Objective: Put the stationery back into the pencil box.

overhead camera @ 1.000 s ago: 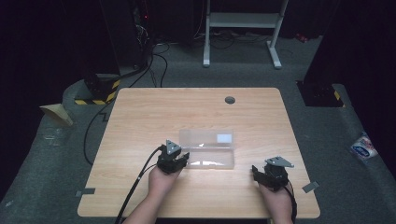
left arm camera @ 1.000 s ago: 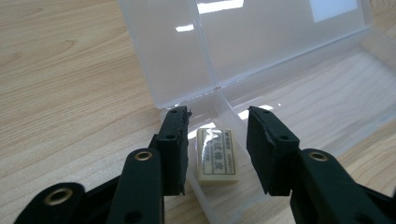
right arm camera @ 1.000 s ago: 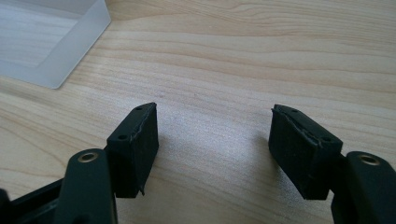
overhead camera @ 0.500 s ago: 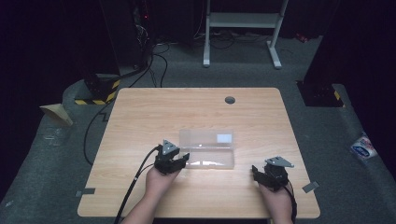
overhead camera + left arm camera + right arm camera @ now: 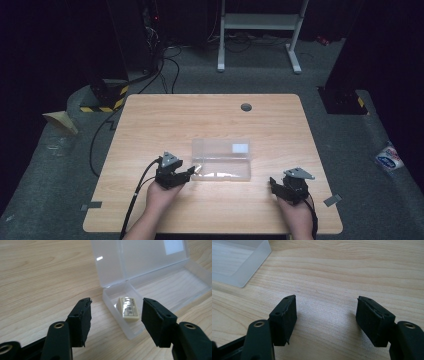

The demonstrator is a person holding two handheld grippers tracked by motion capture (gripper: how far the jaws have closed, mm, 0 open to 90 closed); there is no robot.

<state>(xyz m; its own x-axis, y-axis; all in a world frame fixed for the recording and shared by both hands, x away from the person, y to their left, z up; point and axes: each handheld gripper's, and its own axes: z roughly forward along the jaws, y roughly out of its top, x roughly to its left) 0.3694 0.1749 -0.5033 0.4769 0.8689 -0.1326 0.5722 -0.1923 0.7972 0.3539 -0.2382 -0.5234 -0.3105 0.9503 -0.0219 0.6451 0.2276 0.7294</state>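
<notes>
Wood-grain tabletop [image 5: 150,125] carried the open clear plastic case [image 5: 160,277]; an eraser [image 5: 128,309] lay in its near corner, long axis pointing away, beyond my left gripper [image 5: 116,315], whose empty jaws had just been opening. My right gripper [image 5: 327,317] gaped empty, farther off.
</notes>
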